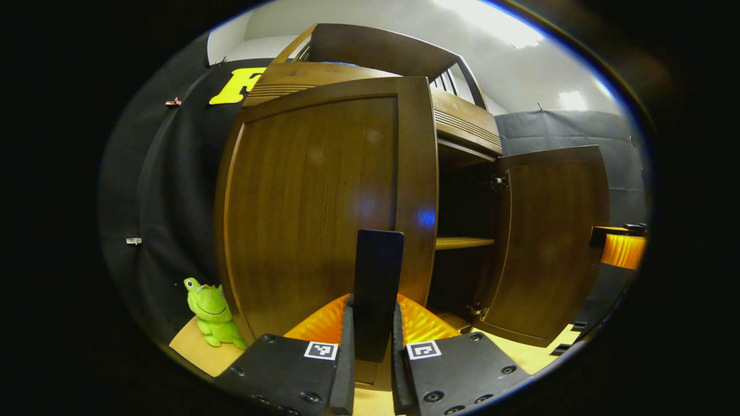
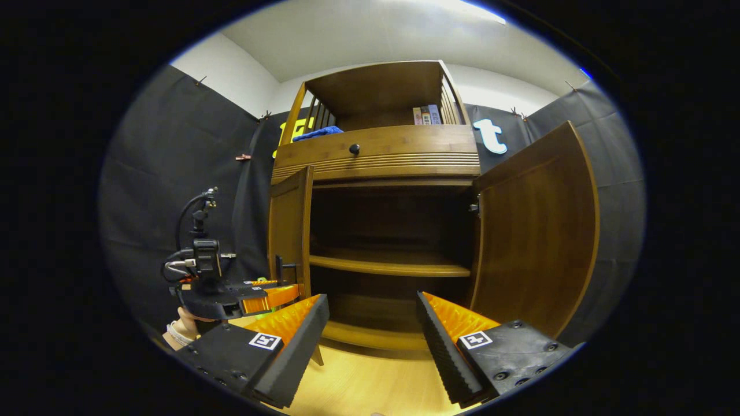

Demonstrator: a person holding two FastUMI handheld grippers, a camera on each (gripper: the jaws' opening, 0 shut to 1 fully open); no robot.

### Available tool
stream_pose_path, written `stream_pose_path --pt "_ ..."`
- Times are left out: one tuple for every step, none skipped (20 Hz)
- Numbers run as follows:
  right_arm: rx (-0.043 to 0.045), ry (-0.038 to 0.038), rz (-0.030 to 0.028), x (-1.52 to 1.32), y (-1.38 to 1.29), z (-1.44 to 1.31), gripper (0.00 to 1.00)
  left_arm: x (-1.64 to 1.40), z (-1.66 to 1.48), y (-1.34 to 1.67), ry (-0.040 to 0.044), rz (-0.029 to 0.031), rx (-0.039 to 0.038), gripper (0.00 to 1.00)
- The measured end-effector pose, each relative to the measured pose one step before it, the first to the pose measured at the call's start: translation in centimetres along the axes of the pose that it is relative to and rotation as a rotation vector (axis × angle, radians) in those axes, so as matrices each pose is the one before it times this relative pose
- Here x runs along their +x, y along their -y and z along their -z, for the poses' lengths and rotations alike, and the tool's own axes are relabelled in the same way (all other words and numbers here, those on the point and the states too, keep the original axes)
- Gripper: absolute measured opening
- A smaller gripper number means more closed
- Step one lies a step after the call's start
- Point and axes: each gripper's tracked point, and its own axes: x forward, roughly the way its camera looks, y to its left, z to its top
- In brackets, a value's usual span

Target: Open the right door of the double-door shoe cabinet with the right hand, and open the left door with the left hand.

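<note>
A: Where does the cabinet (image 2: 381,150) stand?
B: On the wooden floor (image 2: 370,375), its back to the black cloth wall. In the right gripper view both lower doors are swung out and the dark inside shows, with one shelf (image 2: 387,267) across the middle.

A: The left door (image 1: 324,202)?
B: In the left gripper view it is close in front, open part way. The left gripper (image 1: 373,323) has its fingers drawn together on the dark upright handle (image 1: 377,277) at that door's free edge, one finger pressing each side. In the right gripper view that gripper (image 2: 272,294) reaches in from the left to the door's edge (image 2: 292,231), with a hand (image 2: 185,326) under it.

A: And the right door (image 2: 537,231)?
B: Swung wide, standing off the cabinet's right side on its hinges. From the left gripper view it (image 1: 549,242) shows past the dark opening.

A: Is the right gripper (image 2: 373,323) holding it?
B: No. Its fingers stand well apart with nothing between them, facing the open middle of the cabinet, apart from both doors.

A: Anything else around?
B: A green plush frog (image 1: 213,315) sits on the floor just left of the left door. Above the doors there is a drawer front with a dark knob (image 2: 354,149), and on the top shelf a blue cloth (image 2: 317,133) at the left end and some books (image 2: 426,115) at the right.
</note>
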Motion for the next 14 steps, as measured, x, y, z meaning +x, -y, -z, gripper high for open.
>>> stream_pose_path --pt "-0.00001 0.00022 -0.00941 0.200 -0.501 -0.006 0.96 -0.568 0.064 -0.302 -0.00543 -0.00124 -0.00587 0.27" --pt "-0.00092 0.00176 -0.00897 -0.093 -0.757 -0.065 0.96 -0.407 0.236 -0.142 -0.01102 -0.00004 -0.01083 0.31" --pt "-0.00034 0.00178 -0.00687 0.109 -0.472 -0.023 0.96 -0.662 0.110 -0.143 -0.00594 0.00215 -0.00539 0.29" --pt "0.00240 0.00104 -0.00638 0.156 -0.408 -0.029 0.96 -0.365 -0.041 -0.114 -0.00177 0.00097 -0.00309 0.30" --pt "0.00397 -0.00265 -0.00815 0.137 -0.406 0.037 0.96 -0.490 -0.109 -0.325 -0.00129 -0.00311 -0.00064 0.30" --pt "0.00427 -0.00315 -0.00904 0.049 -0.456 0.086 0.96 -0.209 0.030 -0.158 -0.00246 -0.00404 0.00163 0.28" --pt "0.00215 -0.00216 -0.00775 0.064 -0.410 0.034 0.96 -0.534 -0.092 -0.321 0.00134 -0.00512 0.00021 0.30" --pt "-0.00092 -0.00120 -0.00496 0.018 -0.388 -0.003 0.96 -0.819 0.131 -0.473 -0.00107 -0.00571 -0.00130 0.30" --pt "-0.00198 0.00122 -0.00418 -0.004 -0.395 0.013 0.96 -0.504 -0.012 -0.315 -0.00174 -0.00526 -0.00389 0.30" --pt "-0.00100 0.00446 -0.00575 0.047 -0.455 -0.051 0.96 -0.473 -0.156 -0.279 -0.00237 -0.00698 -0.00435 0.30" --pt "0.00160 0.00486 -0.00486 0.166 -0.304 -0.081 0.96 -0.451 -0.028 -0.328 -0.00035 -0.00757 0.00019 0.30" --pt "0.00357 0.00329 -0.00683 0.217 -0.351 -0.072 0.96 -0.499 -0.068 -0.355 0.00126 -0.00873 0.00253 0.30" --pt "0.00536 0.00151 -0.00879 0.272 -0.398 0.003 0.96 -0.455 -0.044 -0.456 0.00142 -0.01206 0.00257 0.30" --pt "0.00487 -0.00040 -0.00871 0.106 -0.467 -0.064 0.96 -0.529 -0.044 -0.463 0.00410 -0.01340 0.00207 0.29"
